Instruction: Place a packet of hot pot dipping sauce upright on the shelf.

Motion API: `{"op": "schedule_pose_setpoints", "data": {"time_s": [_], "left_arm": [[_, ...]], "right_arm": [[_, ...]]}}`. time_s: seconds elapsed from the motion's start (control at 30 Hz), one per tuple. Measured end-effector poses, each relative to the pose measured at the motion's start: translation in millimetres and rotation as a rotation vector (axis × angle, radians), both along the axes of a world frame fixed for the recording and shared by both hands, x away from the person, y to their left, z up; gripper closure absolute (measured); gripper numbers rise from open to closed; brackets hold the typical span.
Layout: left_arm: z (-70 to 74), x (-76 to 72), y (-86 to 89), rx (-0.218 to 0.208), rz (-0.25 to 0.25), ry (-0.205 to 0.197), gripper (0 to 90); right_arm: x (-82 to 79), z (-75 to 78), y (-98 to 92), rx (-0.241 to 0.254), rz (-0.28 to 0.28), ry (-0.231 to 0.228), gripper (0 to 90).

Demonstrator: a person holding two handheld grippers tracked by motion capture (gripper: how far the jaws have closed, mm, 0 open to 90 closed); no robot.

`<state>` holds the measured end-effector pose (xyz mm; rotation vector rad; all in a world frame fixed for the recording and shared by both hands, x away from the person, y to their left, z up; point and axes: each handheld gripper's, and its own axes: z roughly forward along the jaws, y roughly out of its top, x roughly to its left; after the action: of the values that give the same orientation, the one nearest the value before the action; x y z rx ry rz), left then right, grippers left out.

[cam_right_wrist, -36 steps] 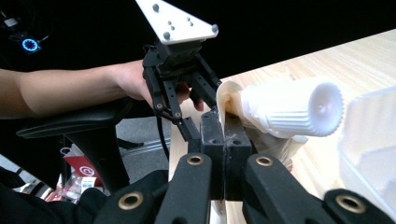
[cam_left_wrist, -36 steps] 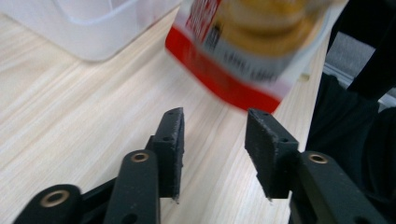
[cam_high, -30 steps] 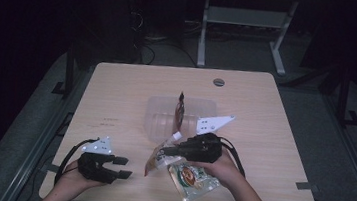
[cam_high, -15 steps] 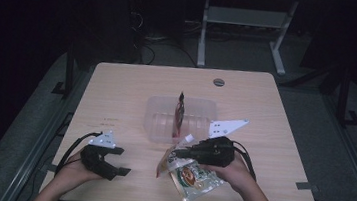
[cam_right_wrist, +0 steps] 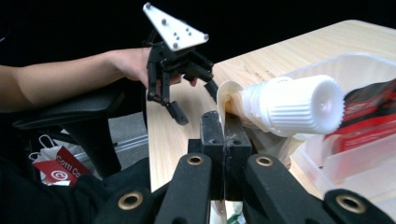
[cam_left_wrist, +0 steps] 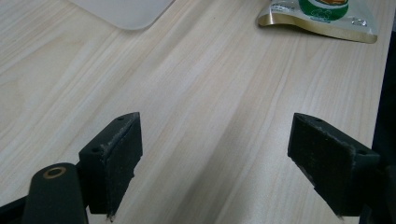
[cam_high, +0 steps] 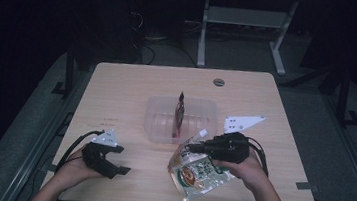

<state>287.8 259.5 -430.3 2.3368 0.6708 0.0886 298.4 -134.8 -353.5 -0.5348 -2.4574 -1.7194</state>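
The light wood-grain rectangular bench (cam_high: 132,90) carries everything, with a small round grey grommet (cam_high: 218,82) set near its far edge. At the middle of the bench stands a clear plastic rectangular tub (cam_high: 161,124), and a dark red flat packet (cam_high: 179,115) stands upright on its edge inside it.

Just in front of the tub, toward the person's right, a shiny clear-and-gold spouted pouch with a green and orange label (cam_high: 198,175) hangs tilted from its top, its lower end low over the bench near the front edge. The black right tool (cam_high: 193,145) is clenched on the pouch's top seam right beside the spout; in the right gripper view the two jaws meet tight on the thin film, and the pouch's white ribbed screw cap (cam_right_wrist: 299,105) juts up and to the right just past them, in front of the tub wall and the red packet. A grey three-cornered plate rides above this tool in the high view.

At the front left of the bench, well apart from the pouch, the black left tool (cam_high: 121,170) is released: its jaws have just been opening, and in the left gripper view its two black pads (cam_left_wrist: 116,156) stand wide apart over bare wood with nothing between them. That view shows the pouch's gold bottom edge far off at top right and a rounded tub corner at top left.
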Motion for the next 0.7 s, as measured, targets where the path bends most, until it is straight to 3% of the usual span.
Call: {"op": "schedule_pose_setpoints", "data": {"time_s": [0.57, 0.7], "left_arm": [[-3.5, -5.7, -1.0, -0.001, 0.016, 0.019, 17.5], [-3.9, -6.7, 0.1, -0.001, 0.02, 0.016, 17.5]], "right_arm": [[34.3, 15.3, -31.9, 0.013, -0.112, -0.031, 89.7], [45.9, 17.9, -32.8, -0.011, -0.128, -0.032, 89.6]]}}
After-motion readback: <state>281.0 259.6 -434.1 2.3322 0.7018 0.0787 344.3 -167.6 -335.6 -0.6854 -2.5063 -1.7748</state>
